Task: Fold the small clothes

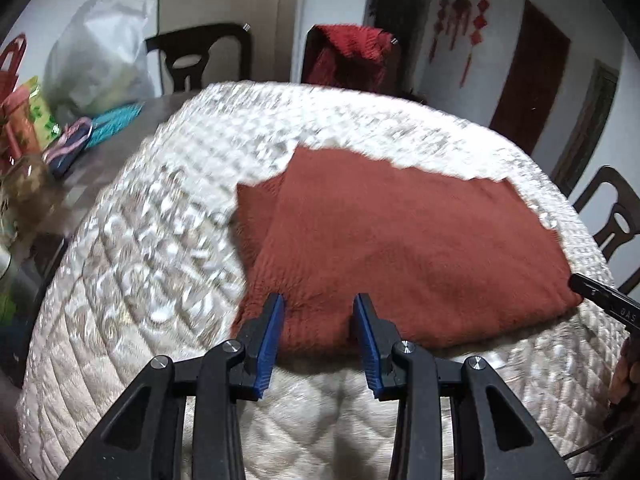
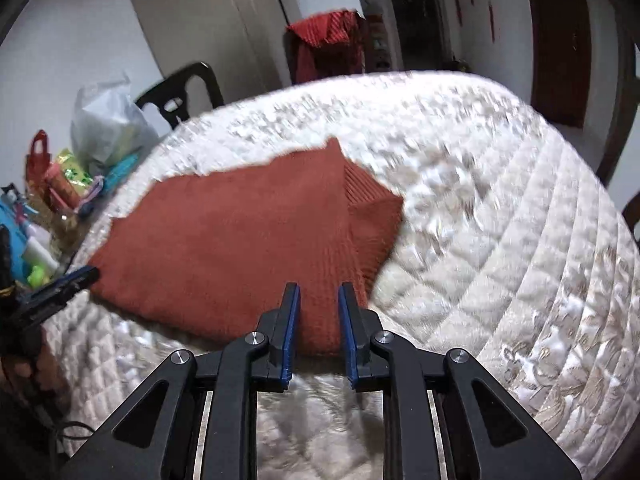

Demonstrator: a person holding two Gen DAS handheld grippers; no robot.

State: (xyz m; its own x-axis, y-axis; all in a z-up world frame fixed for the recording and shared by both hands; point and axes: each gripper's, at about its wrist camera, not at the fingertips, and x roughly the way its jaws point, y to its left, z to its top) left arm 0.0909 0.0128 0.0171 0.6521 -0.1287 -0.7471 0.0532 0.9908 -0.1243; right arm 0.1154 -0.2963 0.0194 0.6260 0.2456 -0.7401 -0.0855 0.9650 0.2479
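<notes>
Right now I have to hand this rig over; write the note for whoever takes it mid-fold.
Left gripper: open, at the near-left edge of the rust-red knitted garment, holding nothing.
Right gripper: open, at its near-right edge, holding nothing.
The garment lies flat, partly folded, on the white quilted cover; a ribbed part shows at one side.
Left: finish the folding.

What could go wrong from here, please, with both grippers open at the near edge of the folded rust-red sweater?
1. The left gripper and right gripper each straddle only the near edge of the sweater; closing may pinch just the top layer, undoing the fold.
2. A ribbed part sticks out at one side and could flop loose when lifted.
3. The glossy quilted cover may let the sweater slide.
</notes>
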